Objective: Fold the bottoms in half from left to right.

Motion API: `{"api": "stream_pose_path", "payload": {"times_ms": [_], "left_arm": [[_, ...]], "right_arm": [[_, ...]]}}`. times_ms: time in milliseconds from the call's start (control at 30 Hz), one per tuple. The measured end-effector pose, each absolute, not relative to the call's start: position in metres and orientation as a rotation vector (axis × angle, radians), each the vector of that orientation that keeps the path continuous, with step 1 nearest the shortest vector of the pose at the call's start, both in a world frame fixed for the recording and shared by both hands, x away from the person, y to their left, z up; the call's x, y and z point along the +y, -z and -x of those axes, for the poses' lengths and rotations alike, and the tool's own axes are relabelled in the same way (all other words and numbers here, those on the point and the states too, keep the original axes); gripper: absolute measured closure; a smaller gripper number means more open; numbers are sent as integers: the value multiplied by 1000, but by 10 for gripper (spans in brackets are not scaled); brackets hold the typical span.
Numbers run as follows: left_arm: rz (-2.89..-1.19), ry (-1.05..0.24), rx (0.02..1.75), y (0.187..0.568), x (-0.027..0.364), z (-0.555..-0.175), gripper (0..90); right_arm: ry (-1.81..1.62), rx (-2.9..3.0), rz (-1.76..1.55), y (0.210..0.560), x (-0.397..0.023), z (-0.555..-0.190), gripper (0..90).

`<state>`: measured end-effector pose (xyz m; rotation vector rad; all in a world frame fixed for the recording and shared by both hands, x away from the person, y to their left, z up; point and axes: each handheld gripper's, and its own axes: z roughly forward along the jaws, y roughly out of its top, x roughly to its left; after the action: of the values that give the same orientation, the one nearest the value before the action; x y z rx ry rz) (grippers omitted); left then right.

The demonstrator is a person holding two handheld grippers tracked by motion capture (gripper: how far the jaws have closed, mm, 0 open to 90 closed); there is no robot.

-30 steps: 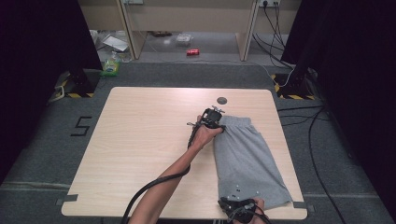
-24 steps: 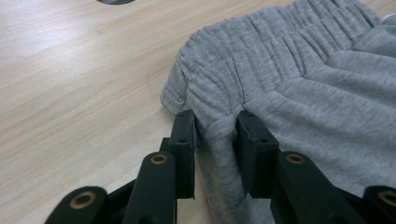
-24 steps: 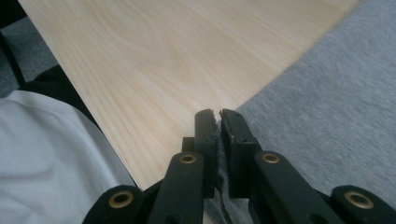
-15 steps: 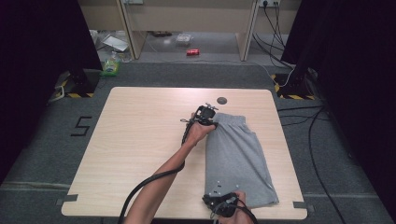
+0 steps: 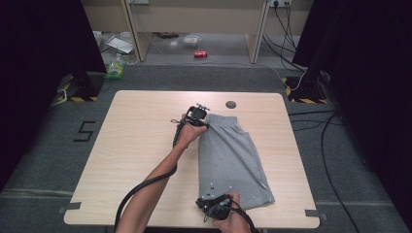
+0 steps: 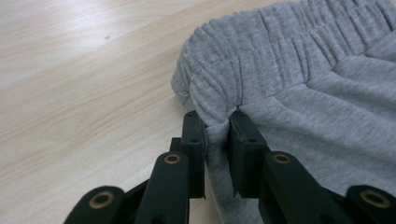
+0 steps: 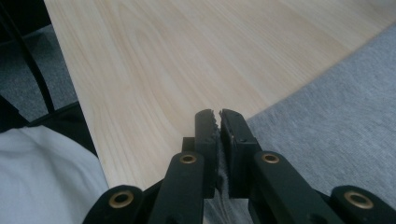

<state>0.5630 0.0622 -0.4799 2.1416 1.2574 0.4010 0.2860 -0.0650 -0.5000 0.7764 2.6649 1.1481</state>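
On the right half of the pale wooden table [image 5: 145, 145] lies a pair of grey shorts [image 5: 231, 160], spread flat, with the gathered waistband [image 6: 261, 60] at the far end and the leg hems towards the near edge. At the far end, the left gripper [image 5: 197, 116] sits at the waistband's left corner; its jaws have just been closing, and in the left gripper view a fold of the grey cloth just below the waistband is pinched between the two black pads. Down by the near edge, the right gripper [image 5: 214, 204] is at the hem's left corner, jaws clenched with a thin edge of grey fabric caught between them. A black cable [image 5: 141, 189] trails back beside the left forearm. Beyond the waistband, a small dark round disc [image 5: 231, 104] is set in the tabletop.
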Motion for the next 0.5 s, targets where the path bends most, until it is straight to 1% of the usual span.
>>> {"api": "stream_pose_path", "payload": {"times_ms": [100, 133, 200, 267, 333, 500], "left_arm": [[-2105, -382, 1269, 480, 64, -563, 746], [-2099, -374, 1272, 481, 64, -563, 725], [-2081, -360, 1276, 480, 64, -563, 635], [-2065, -348, 1272, 479, 64, -563, 588], [-2050, -354, 1270, 476, 64, -562, 532], [-2029, -350, 1261, 468, 62, -561, 459]], "right_arm": [[-1159, 2659, -784, 500, -61, -289, 839], [-1165, 2657, -784, 500, -61, -289, 802], [-1173, 2662, -812, 499, -62, -290, 700], [-1169, 2647, -831, 496, -64, -290, 646], [-1188, 2622, -818, 491, -71, -294, 635], [-1181, 2471, -899, 470, -106, -318, 632]]}}
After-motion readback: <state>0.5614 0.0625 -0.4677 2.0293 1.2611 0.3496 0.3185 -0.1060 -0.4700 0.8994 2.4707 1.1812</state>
